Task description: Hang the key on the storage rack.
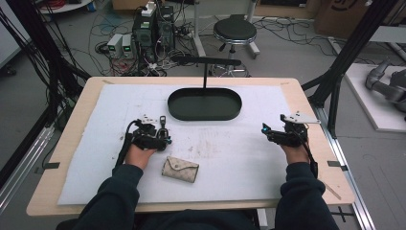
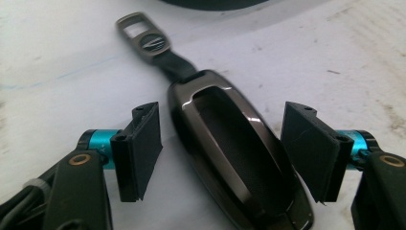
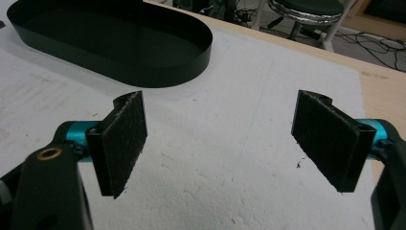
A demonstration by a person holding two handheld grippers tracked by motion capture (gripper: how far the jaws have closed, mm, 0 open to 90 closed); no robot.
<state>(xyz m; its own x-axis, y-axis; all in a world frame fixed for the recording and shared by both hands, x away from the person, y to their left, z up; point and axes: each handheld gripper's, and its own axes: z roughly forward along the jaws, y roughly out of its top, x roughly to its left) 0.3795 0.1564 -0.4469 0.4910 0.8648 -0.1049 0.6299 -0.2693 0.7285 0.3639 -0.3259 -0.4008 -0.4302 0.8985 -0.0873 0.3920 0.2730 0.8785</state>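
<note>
A dark glossy key fob (image 2: 234,158) with a strap and metal clasp (image 2: 143,38) lies on the white mat, between the two pads of my left gripper (image 2: 218,153). That gripper is open and its pads stand clear of the fob on both sides. In the high view the left gripper (image 1: 163,135) sits left of centre with the fob's clasp (image 1: 163,120) pointing toward the tray. My right gripper (image 3: 220,143) is open with bare mat between its pads; the high view places it (image 1: 268,130) at the right side of the mat. A beige pouch (image 1: 180,169) lies near my left hand.
A black oval tray (image 1: 204,104) with a tall T-shaped stand (image 1: 206,62) sits at the back centre of the white mat (image 1: 230,163); its rim (image 3: 158,76) lies ahead-left of the right gripper. The wooden table edge (image 1: 330,158) borders the mat. A stool (image 1: 234,33) stands beyond.
</note>
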